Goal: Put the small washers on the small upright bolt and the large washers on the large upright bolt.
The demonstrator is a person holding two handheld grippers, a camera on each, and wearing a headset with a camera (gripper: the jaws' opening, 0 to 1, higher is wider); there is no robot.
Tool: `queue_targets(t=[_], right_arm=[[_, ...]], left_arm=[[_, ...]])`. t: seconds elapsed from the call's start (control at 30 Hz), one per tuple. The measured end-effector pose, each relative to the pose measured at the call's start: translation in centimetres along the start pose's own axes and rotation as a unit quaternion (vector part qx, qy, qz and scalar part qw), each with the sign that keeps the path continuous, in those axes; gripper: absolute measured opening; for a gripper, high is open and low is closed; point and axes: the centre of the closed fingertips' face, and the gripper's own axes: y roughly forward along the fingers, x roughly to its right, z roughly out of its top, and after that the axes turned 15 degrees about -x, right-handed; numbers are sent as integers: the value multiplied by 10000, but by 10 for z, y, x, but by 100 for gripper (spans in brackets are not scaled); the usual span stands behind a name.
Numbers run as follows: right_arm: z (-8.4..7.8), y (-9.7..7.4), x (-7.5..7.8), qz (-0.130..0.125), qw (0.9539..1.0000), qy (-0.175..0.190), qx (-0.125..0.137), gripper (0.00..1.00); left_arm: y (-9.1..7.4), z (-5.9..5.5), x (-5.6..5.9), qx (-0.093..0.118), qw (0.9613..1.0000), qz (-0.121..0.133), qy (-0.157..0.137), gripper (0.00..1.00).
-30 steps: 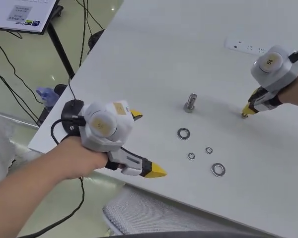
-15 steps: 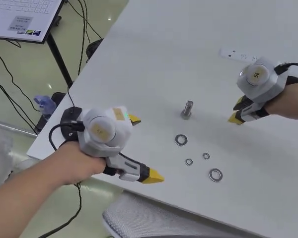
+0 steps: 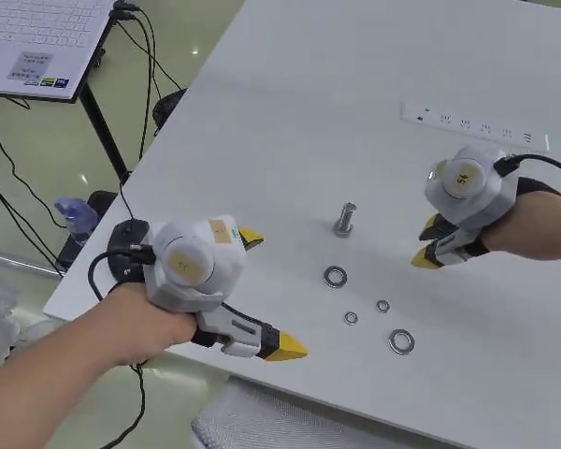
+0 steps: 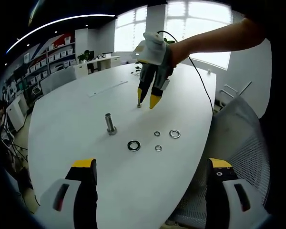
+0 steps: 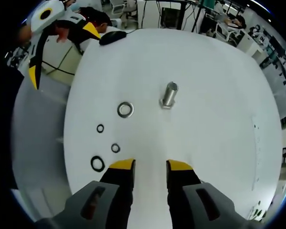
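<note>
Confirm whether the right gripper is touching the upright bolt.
Apart. The right gripper view shows bare table between the right gripper and the upright bolt standing ahead of it.

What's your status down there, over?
Left gripper wide open, right gripper narrowly open, both empty. Four washers loose beside large bolt. Nothing blocking.
</note>
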Motion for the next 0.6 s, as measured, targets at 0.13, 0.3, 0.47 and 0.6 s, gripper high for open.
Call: queue_targets(t=[0.13, 0.3, 0.47, 0.6], right_arm=[[0, 2, -14, 88, 10000, -23, 26, 28], [0, 6, -27, 145, 9999, -53, 41, 28], [1, 9, -38, 163, 9998, -26, 100, 28], [2, 16, -49, 242, 9996, -20, 116, 28]], left_arm=[[1, 0, 2, -23, 10000, -40, 15, 95], [1, 1, 0, 12, 10000, -40, -9, 94], [-1, 2, 0, 31, 10000, -28, 6, 92], [-2, 1, 1, 42, 10000, -34, -1, 92]])
